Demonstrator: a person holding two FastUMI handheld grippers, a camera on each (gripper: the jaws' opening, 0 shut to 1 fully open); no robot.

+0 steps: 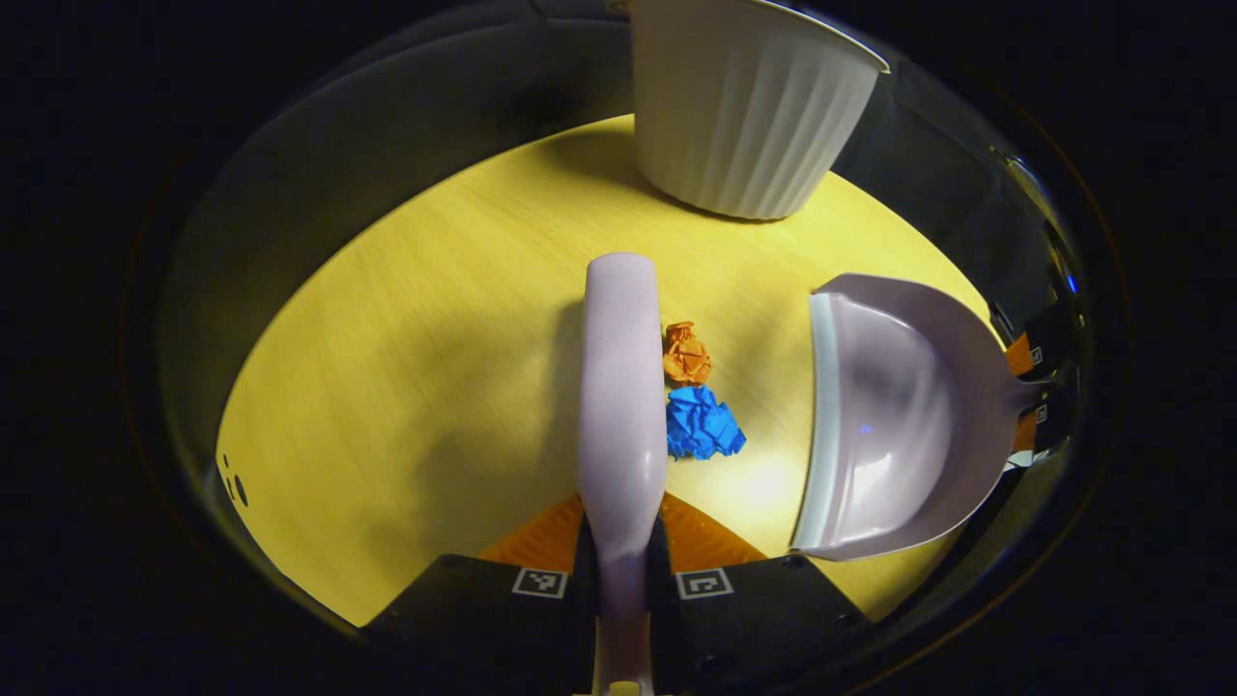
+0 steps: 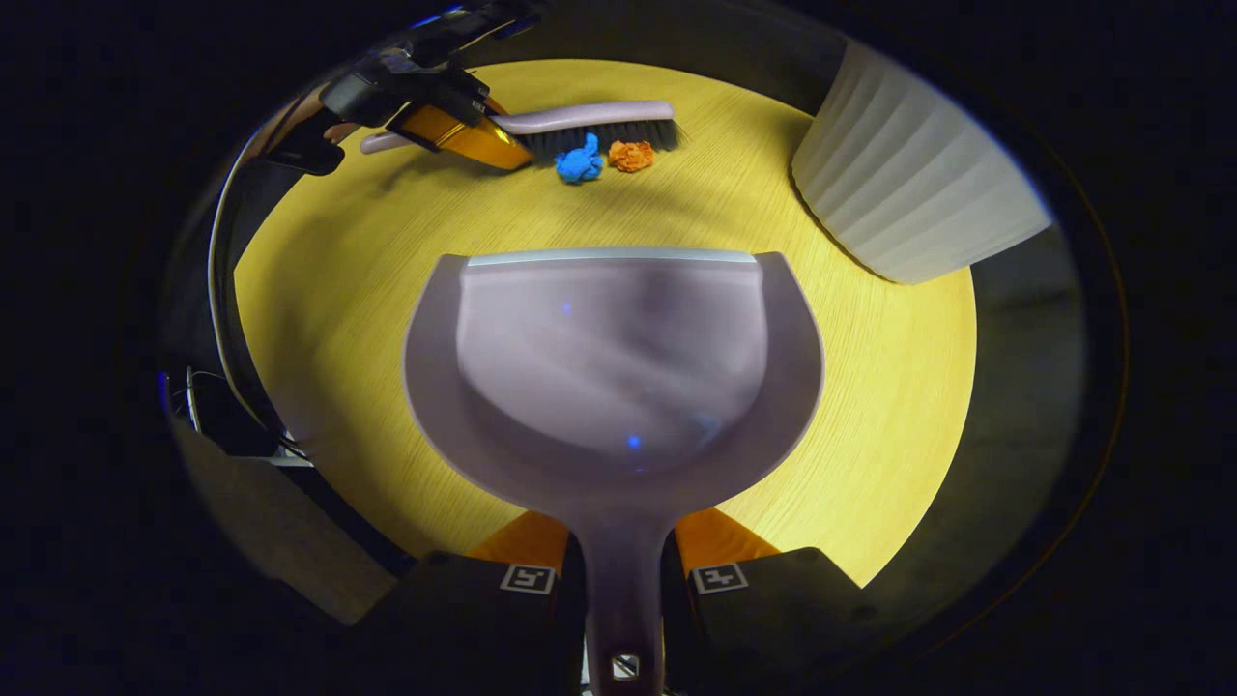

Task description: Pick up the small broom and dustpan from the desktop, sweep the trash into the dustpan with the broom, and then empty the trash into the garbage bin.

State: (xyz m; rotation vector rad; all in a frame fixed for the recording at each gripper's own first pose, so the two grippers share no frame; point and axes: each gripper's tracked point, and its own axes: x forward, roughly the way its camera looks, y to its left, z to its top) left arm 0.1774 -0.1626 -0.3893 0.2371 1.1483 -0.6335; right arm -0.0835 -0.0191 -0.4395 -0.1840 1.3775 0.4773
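Note:
My left gripper (image 1: 622,565) is shut on the handle of the pale lilac broom (image 1: 620,387), whose back reaches out over the yellow table. Just right of the broom head lie an orange paper wad (image 1: 685,354) and a blue paper wad (image 1: 703,423). My right gripper (image 2: 620,570) is shut on the handle of the lilac dustpan (image 2: 614,367), which is empty, its lip facing the wads. In the right gripper view the broom (image 2: 589,124) rests bristles-down just behind the blue wad (image 2: 579,164) and orange wad (image 2: 631,155). The dustpan (image 1: 894,425) sits right of the wads in the left gripper view.
A white ribbed garbage bin (image 1: 744,101) stands on the round yellow table (image 1: 406,367) beyond the wads, seen as the bin (image 2: 913,184) at upper right in the right gripper view. The table's edge drops into dark surroundings all round.

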